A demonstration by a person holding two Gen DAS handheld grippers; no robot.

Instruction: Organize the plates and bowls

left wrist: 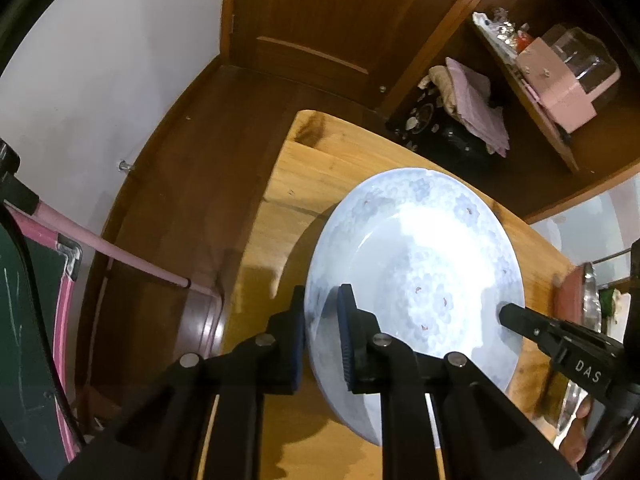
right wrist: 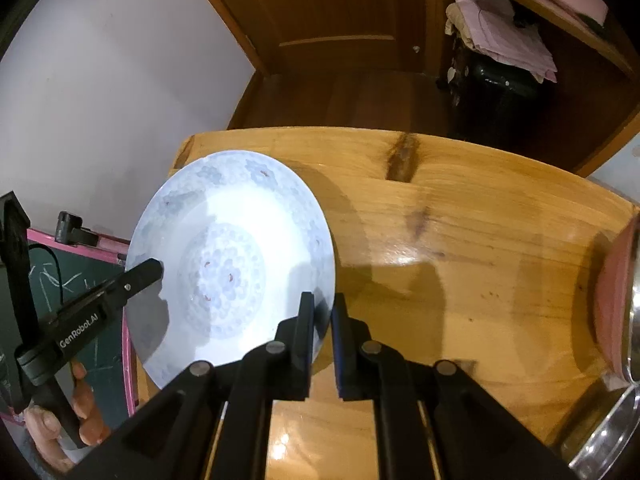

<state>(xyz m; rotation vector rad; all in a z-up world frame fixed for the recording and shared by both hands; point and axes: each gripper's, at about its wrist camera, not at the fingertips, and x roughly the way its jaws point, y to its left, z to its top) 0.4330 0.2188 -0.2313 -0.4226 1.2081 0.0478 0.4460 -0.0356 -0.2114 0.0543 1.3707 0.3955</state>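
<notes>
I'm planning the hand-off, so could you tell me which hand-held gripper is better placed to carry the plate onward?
Probably either: the left hand-held gripper and right hand-held gripper each clamp opposite rims of the round pale-blue flowered plate. The right sits nearer the metal dishes.

My left gripper (left wrist: 322, 334) clamps the plate's (left wrist: 416, 264) near rim above the table (left wrist: 280, 200); my right gripper (left wrist: 520, 320) touches its far edge.
</notes>
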